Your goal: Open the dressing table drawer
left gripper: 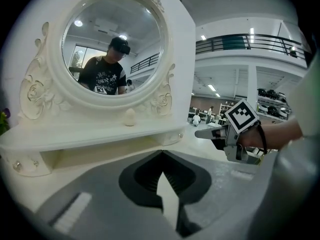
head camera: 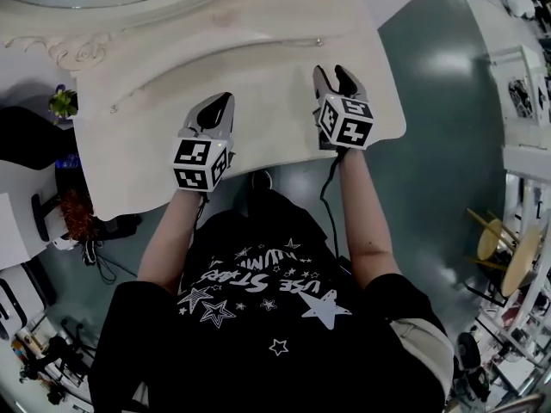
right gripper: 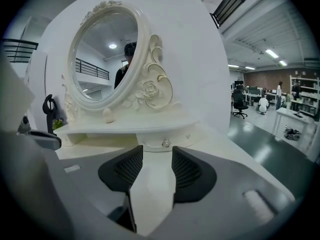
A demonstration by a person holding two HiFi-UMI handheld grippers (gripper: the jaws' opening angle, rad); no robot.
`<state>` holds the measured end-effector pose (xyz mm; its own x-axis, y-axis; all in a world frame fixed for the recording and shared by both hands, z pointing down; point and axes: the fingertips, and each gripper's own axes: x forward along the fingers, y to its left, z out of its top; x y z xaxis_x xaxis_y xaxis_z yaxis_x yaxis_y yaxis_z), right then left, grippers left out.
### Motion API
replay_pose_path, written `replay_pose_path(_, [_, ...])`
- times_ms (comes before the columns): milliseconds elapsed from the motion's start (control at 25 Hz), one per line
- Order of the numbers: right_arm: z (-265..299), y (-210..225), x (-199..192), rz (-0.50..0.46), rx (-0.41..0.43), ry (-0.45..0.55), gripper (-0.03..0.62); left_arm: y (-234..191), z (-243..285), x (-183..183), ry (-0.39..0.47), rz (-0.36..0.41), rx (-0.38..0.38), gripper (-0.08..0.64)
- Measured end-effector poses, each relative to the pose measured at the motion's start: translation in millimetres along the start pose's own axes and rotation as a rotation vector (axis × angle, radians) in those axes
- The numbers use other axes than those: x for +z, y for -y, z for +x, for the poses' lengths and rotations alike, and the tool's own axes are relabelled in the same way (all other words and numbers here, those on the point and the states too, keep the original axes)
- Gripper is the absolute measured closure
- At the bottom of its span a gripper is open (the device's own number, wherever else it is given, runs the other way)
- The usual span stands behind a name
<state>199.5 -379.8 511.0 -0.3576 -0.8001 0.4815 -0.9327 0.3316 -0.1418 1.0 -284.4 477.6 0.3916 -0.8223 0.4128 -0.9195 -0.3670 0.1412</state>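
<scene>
The cream dressing table carries a small drawer unit under its round mirror. The right-hand drawer's crystal knob lies straight ahead of my right gripper, a short way beyond its tips. That gripper is open with only tabletop between its pads, and it hovers over the table's right side. The same knob shows in the left gripper view. My left gripper hovers over the middle of the tabletop, shut with its tips touching and nothing held.
A second small drawer knob sits at the shelf's left end. The person's body stands close against the table's front edge. A small plant and a dark stand are to the left; green floor lies to the right.
</scene>
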Motion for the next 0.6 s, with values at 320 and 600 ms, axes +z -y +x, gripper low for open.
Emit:
replay_pose_path(320, [44.4,18.1,2.4,-0.065,-0.015,-0.052,0.391,-2.3,27.3,4.0,-0.016,-0.012,0.018,0.558])
replay_pose_path(600, [78.6,21.1,-0.2,-0.107,-0.023,-0.084,0.402,-10.9,44.5,6.4,-0.018,-0.027,0.029,0.558])
